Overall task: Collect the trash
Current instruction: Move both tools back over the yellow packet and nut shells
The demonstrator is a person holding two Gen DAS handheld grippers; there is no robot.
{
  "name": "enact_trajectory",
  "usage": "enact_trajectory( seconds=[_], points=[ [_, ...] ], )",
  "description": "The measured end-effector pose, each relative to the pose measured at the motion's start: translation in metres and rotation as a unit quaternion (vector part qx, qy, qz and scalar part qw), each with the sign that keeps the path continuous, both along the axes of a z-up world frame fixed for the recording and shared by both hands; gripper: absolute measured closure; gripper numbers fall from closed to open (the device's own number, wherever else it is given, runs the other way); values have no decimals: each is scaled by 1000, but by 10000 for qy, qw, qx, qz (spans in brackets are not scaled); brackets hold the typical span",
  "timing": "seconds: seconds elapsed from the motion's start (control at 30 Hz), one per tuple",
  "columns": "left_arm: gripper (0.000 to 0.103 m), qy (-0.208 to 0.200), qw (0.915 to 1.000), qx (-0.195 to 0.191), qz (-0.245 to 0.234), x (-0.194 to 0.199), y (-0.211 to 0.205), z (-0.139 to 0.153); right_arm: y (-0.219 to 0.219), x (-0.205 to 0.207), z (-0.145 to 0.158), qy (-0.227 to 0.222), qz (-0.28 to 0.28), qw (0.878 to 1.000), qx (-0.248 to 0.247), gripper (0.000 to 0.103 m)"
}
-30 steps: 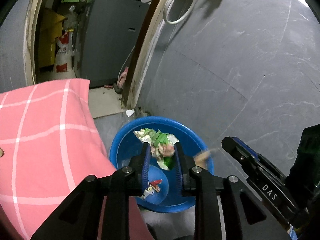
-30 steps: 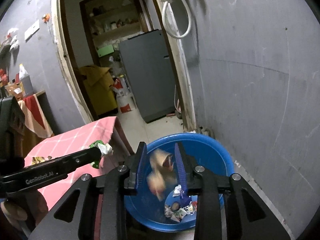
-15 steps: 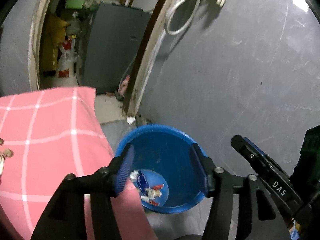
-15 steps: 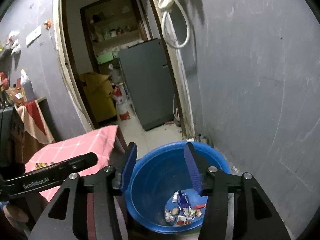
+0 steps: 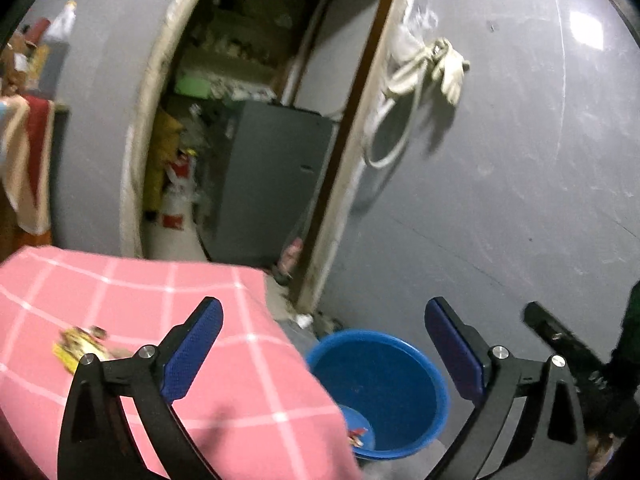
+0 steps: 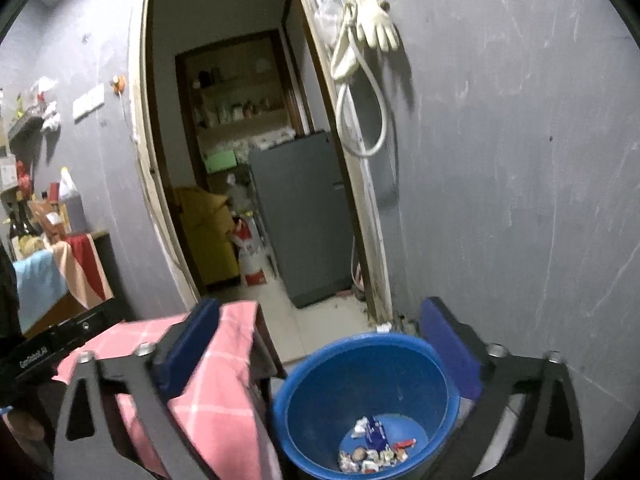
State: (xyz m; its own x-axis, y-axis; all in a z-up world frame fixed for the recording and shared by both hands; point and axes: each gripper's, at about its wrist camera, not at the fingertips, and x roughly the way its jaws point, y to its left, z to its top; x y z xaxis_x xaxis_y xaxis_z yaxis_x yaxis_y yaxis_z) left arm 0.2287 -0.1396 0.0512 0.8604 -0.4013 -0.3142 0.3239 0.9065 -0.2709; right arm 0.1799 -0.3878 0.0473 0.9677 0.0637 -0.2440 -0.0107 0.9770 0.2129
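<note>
Left wrist view: both grippers' jaws opening, empty; yellow wrapper (image 5: 78,348) on the pink checked tablecloth (image 5: 224,392) looks light, crinkly; pinch its edge.

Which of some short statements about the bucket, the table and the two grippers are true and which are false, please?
1. The round blue plastic bucket holds small crumpled wrappers. True.
2. The left gripper grips a green wrapper. False: its jaws are opening and nothing is between them.
3. A yellow wrapper lies on the pink checked tablecloth. True.
4. The blue bucket stands on the table. False: it stands on the floor beside it.
5. The right gripper holds nothing. True.
</note>
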Motion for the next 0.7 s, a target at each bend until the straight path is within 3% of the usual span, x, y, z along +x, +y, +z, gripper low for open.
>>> enact_trajectory(
  seconds=[0.33,0.7],
  points=[
    [3,-479,9967,206,615,-37,52,23,41,-27,28,-722,242,9968,-223,0],
    [2,-712,9862,481,1415,-83,104,25,98,-31,39,-1123,947,9888,-282,0]
  ],
)
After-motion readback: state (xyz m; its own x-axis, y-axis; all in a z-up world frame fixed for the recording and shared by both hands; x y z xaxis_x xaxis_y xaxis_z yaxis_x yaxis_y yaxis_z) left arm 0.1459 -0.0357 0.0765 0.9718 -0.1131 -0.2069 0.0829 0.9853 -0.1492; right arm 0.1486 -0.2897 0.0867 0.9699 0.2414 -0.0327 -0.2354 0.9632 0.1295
